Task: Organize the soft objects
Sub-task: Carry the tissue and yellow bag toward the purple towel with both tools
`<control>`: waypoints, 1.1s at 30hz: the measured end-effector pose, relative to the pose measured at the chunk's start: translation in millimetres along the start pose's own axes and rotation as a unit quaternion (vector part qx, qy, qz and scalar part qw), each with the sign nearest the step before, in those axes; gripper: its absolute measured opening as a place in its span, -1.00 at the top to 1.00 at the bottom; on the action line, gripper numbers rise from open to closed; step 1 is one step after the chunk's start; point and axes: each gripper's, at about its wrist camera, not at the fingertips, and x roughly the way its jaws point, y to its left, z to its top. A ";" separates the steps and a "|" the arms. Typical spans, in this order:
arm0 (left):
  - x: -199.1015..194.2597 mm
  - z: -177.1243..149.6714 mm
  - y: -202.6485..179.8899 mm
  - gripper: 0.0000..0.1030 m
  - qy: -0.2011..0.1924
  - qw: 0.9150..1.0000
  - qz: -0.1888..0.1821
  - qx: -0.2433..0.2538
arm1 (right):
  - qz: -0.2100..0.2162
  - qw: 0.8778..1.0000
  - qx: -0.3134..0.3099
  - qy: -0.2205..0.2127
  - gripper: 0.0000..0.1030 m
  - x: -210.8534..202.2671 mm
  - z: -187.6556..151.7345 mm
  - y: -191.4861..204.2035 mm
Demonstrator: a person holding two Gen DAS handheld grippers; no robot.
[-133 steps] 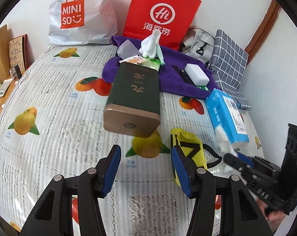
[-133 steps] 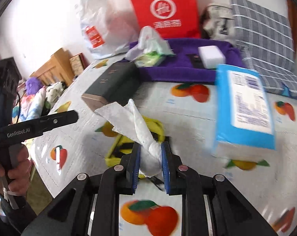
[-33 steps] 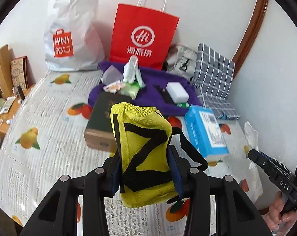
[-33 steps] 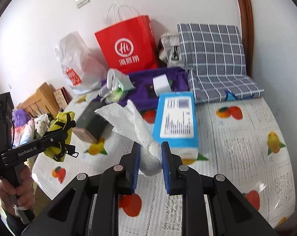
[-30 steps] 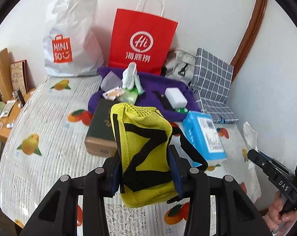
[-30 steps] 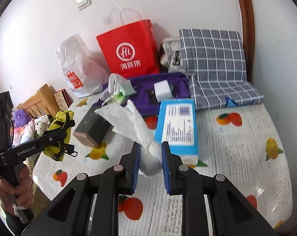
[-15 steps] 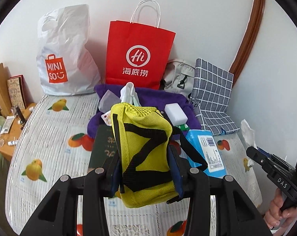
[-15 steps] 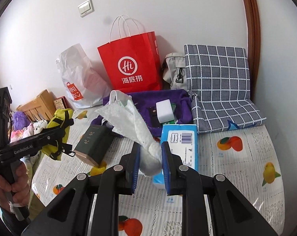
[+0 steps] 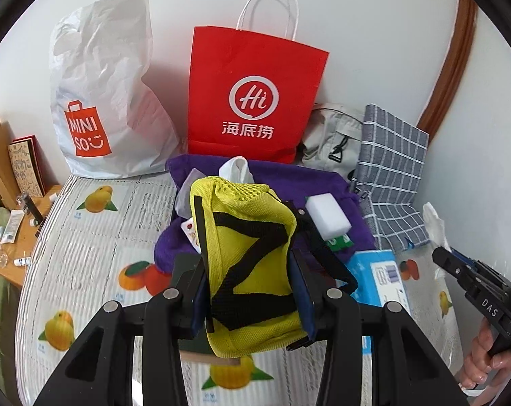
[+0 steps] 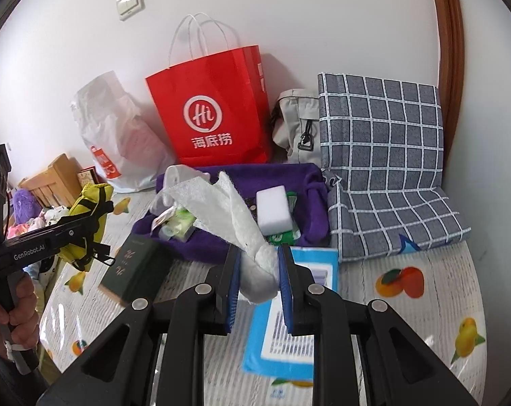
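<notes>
Mesh yellow pouch (image 9: 252, 264), crumpled white tissue (image 10: 235, 223)

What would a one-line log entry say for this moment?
left gripper: shut on yellow mesh bag | right gripper: shut on white tissue | both held above bed

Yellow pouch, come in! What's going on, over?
Left gripper shut on yellow pouch, lifted. Right gripper shut on white tissue. Nothing blocking; purple cloth ahead.
</notes>
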 end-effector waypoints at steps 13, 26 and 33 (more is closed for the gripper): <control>59.0 34.5 18.3 0.20 0.026 1.000 0.005 -0.015 | -0.009 1.000 0.002 0.009 0.58 51.8 44.4 -16.8; 102.4 56.0 23.2 0.20 0.037 0.999 0.013 -0.009 | 0.006 1.000 0.005 0.006 0.58 98.6 86.3 -21.0; 134.0 59.0 25.1 0.19 0.060 0.998 -0.003 -0.019 | -0.001 0.998 0.009 0.059 0.58 140.4 76.1 -31.8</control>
